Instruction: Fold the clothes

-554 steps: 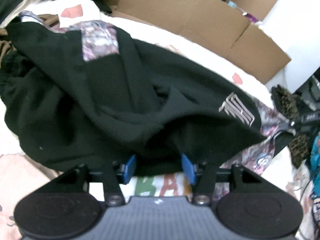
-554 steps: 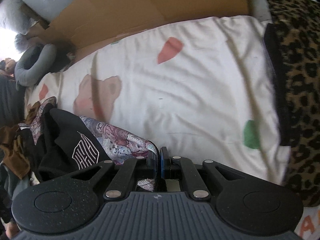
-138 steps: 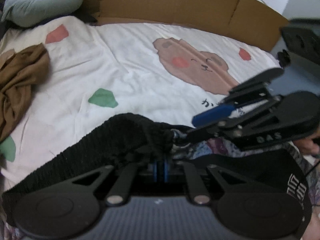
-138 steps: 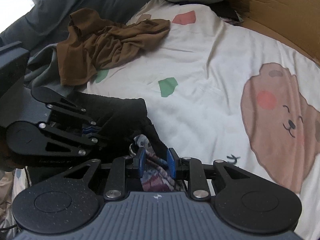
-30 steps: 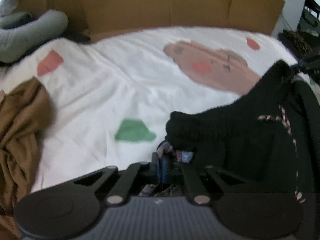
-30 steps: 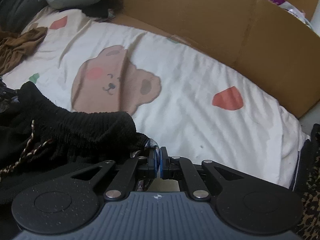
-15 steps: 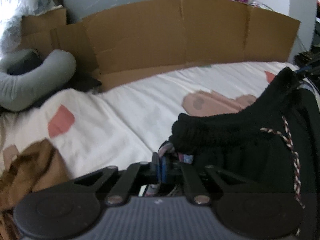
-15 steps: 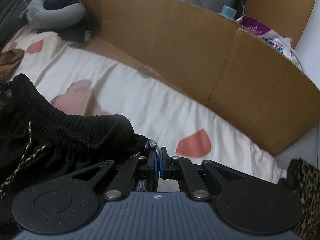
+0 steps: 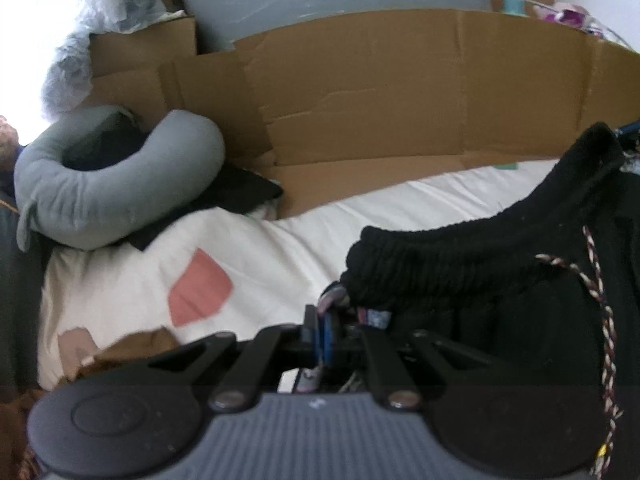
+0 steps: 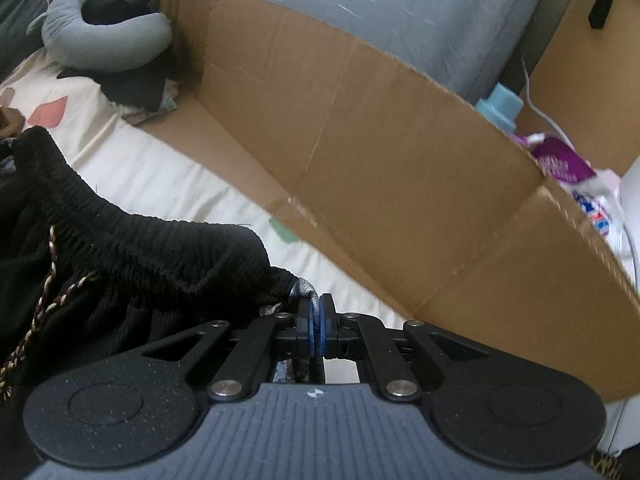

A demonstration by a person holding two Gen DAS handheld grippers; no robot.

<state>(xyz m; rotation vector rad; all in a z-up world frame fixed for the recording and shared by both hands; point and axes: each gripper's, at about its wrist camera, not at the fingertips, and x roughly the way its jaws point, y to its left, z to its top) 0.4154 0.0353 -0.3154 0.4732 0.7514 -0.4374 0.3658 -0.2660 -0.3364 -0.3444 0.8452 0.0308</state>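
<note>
The left tongs (image 9: 320, 330) are pressed together on a patterned edge of the shorts (image 9: 500, 280), pinching the cloth just under the left end of the black ribbed waistband (image 9: 440, 256). The right tongs (image 10: 316, 326) are likewise pressed together on a grey patterned edge of the shorts (image 10: 120, 280), at the right end of the waistband (image 10: 168, 248). The waistband stretches between the two tongs, sagging in the middle, and the shorts hang above the bed (image 9: 280, 248) rather than lying flat on it. A braided cord (image 9: 596, 288) of red, white and dark strands dangles down the front of the black cloth; in the right view the cord (image 10: 48, 280) falls at the left. The bed wears a white sheet with a pink patch (image 9: 200, 288). At the far side a cardboard wall (image 9: 400, 92) stands along the bed's edge. A grey neck pillow (image 9: 112, 184) lies at the far left, on dark cloth. Brown cloth (image 9: 132, 346) shows near the left tongs' body.
</note>
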